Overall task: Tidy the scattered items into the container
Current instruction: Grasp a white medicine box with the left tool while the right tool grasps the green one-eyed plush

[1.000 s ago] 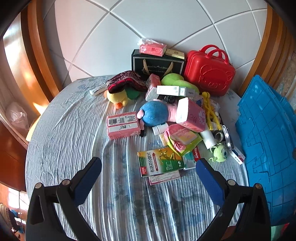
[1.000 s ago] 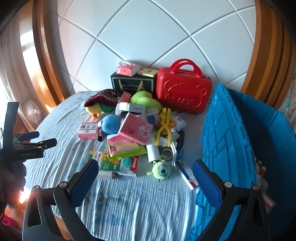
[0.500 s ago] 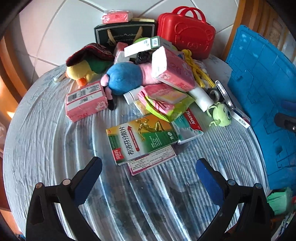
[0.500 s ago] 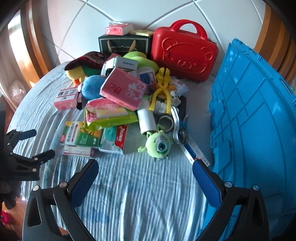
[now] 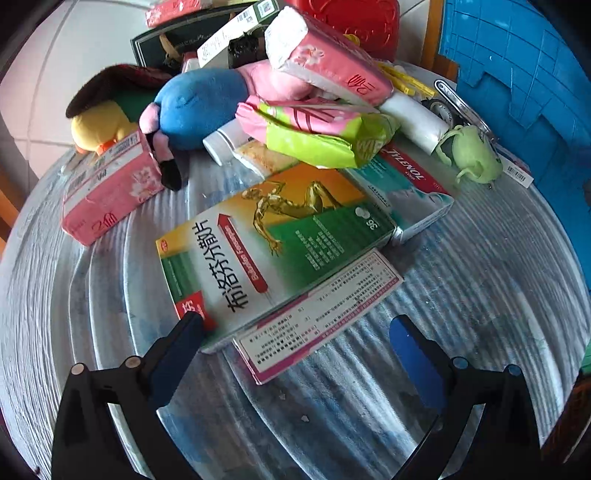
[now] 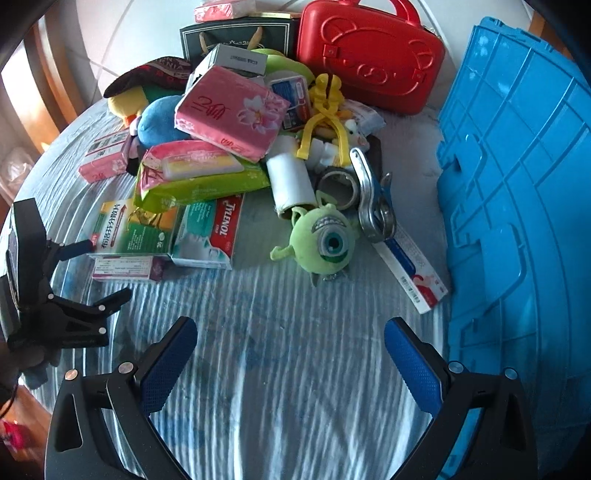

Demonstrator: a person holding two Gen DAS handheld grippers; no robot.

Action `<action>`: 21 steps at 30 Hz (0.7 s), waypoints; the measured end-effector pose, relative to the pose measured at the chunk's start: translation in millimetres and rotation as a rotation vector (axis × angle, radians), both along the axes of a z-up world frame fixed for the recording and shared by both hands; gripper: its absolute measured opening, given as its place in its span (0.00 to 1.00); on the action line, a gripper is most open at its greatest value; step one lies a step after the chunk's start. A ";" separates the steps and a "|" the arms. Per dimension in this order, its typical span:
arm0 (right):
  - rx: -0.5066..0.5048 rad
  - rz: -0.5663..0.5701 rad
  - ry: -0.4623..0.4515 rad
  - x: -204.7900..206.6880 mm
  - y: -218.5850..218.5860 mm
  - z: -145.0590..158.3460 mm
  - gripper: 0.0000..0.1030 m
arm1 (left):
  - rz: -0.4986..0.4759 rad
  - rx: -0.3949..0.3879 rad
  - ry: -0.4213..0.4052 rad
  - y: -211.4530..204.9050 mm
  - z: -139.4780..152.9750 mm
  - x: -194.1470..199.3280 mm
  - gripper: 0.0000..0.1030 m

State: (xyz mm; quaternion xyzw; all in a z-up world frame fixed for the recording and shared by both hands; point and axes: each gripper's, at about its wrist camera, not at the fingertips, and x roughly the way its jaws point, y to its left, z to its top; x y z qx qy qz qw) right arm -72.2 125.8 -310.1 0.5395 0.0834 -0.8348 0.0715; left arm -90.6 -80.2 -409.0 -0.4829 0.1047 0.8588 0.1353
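Observation:
A pile of items lies on the round table: a green and orange medicine box stacked on a pink-edged box, a Tylenol box, pink tissue packs, plush toys. My left gripper is open, its jaws either side of the near end of the two boxes, left finger touching the green box's corner. From the right wrist view it shows at the left by the green box. My right gripper is open and empty over bare cloth, short of the green one-eyed plush. The blue crate stands at the right.
A red toy suitcase and a black gift bag stand at the back. A metal clip, a tape roll, yellow tongs and a toothpaste box lie between the pile and the crate.
Both grippers have moved forward and down toward the pile. My left gripper has closed in on the green and orange medicine box until its jaws flank it.

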 end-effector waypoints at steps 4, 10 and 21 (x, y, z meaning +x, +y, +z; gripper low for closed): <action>0.001 -0.011 -0.026 -0.4 0.9 -12.9 1.00 | -0.034 -0.006 0.040 3.9 -4.3 -9.8 0.99; -0.010 -0.014 -0.044 -1.5 -4.8 -20.1 1.00 | -0.077 -0.014 0.062 11.5 -3.9 6.1 0.99; -0.009 0.002 -0.057 -6.2 -10.4 -27.5 1.00 | -0.109 0.053 0.024 10.9 -3.2 23.8 0.99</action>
